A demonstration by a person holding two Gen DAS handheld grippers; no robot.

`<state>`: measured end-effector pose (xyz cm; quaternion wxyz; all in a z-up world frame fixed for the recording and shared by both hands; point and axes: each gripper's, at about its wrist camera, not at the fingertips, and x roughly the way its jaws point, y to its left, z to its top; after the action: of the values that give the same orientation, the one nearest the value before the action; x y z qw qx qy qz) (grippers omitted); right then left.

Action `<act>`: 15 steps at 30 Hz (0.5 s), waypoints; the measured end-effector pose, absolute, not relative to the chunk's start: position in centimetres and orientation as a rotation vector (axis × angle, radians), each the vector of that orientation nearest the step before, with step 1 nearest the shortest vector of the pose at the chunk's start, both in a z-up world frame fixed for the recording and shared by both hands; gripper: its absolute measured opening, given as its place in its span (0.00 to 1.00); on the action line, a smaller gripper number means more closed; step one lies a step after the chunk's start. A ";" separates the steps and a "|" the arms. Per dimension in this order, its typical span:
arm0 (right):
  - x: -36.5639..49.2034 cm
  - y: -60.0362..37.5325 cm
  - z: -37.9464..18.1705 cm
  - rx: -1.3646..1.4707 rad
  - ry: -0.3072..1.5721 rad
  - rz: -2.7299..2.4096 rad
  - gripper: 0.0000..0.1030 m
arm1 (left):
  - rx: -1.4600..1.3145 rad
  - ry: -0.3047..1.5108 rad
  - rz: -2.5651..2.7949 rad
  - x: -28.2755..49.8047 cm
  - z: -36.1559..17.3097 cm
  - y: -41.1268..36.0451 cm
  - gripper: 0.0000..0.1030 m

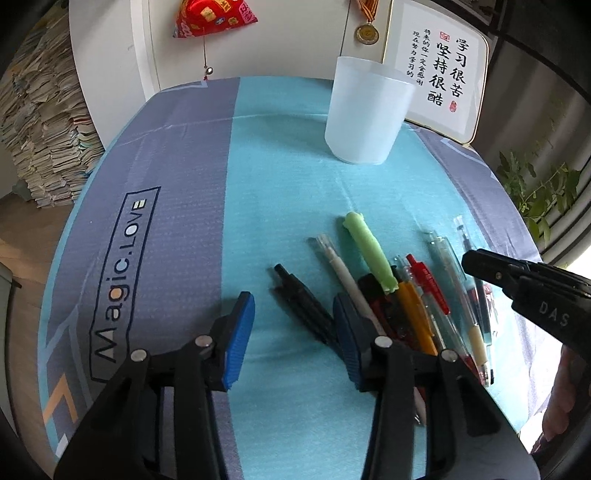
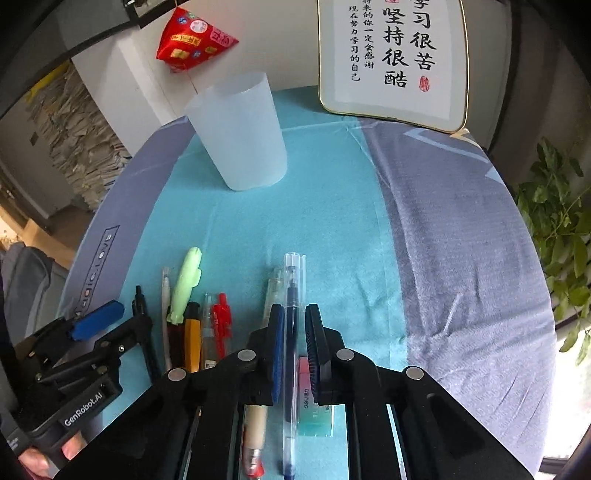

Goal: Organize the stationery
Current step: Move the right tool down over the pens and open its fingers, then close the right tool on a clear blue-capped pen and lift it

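Note:
A frosted white cup [image 1: 365, 114] [image 2: 240, 136] stands upright at the back of the cloth. Several pens lie in a row near the front: a black pen [image 1: 303, 299], a white pen [image 1: 347, 280], a green highlighter [image 1: 369, 251] [image 2: 186, 284], orange and red pens [image 1: 424, 288]. My left gripper [image 1: 291, 332] is open just above the cloth, its jaws on either side of the black pen. My right gripper [image 2: 295, 343] has its jaws close around a clear blue-ink pen [image 2: 293, 295], with a small gap on the right side. An eraser [image 2: 314, 413] lies under it.
A framed calligraphy board [image 1: 439, 70] [image 2: 391, 59] leans at the back right. A red pouch [image 1: 210, 16] hangs on the wall. A plant [image 2: 557, 229] stands off the right edge. Stacked papers [image 1: 40, 122] are at the left.

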<state>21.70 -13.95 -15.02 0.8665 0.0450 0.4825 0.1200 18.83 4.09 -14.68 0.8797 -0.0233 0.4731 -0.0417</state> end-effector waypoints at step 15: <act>25.1 -12.8 -15.8 0.015 1.056 0.196 0.14 | -0.034 1.025 -0.059 20.6 -15.0 3.2 0.28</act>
<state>25.09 -12.80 -15.83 0.8592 0.0069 0.5030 0.0935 20.57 3.18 -14.95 0.8709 -0.0162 0.4904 -0.0281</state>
